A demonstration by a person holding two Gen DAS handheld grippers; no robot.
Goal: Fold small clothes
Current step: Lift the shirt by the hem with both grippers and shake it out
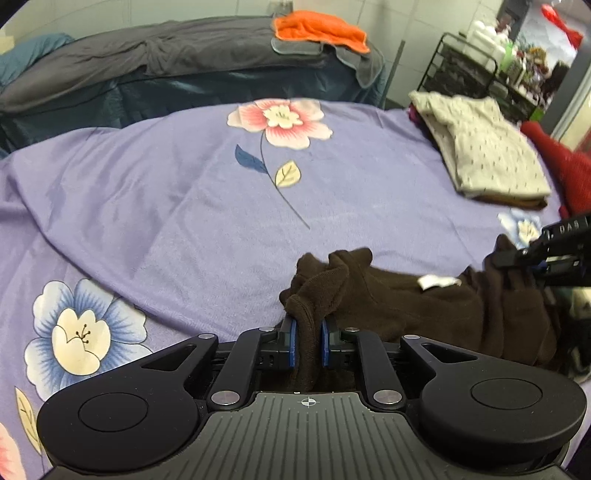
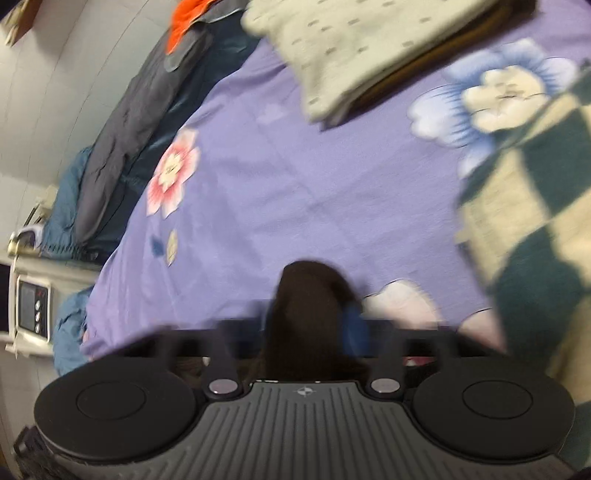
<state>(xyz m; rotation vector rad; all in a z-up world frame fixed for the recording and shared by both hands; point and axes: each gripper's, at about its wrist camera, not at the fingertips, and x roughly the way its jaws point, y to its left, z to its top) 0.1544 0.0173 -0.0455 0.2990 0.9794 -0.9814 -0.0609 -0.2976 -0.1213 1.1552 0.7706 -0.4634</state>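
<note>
A dark brown, fuzzy knit garment [image 1: 388,299] is seen lying crumpled on a bed covered by a soft lilac bedsheet [image 1: 177,192] printed with large pink, blue and cream flowers. The garment stretches across the lower right of the left wrist view, with a small white label [image 1: 437,282] showing on its upper side.

The left tongs [image 1: 308,343], black with blue pads, are clamped on a bunched fold at the garment's left end; the fabric is pinched between the pads and rises in a rumpled ridge just above them. No earlier picture is given for comparison.

In the right wrist view, which is blurred, the right tongs [image 2: 310,328] are seen closed on a dark brown hump of the same fabric [image 2: 306,295], which stands up between the fingers; one blue pad shows at its right side. In the left view the right tongs appear as a black frame touching the garment's far right end.

Well apart, toward the far right of the bed, a folded cream garment with small dark flecks [image 1: 487,155] is laid on top of a folded brown piece. A red cloth [image 1: 561,166] lies beside it. A cream and dark green checked fabric [image 2: 535,206] fills the right edge of the right view. Beyond the bed, a grey blanket [image 1: 147,59] and an orange towel [image 1: 317,29] are draped over dark blue bedding.
</note>
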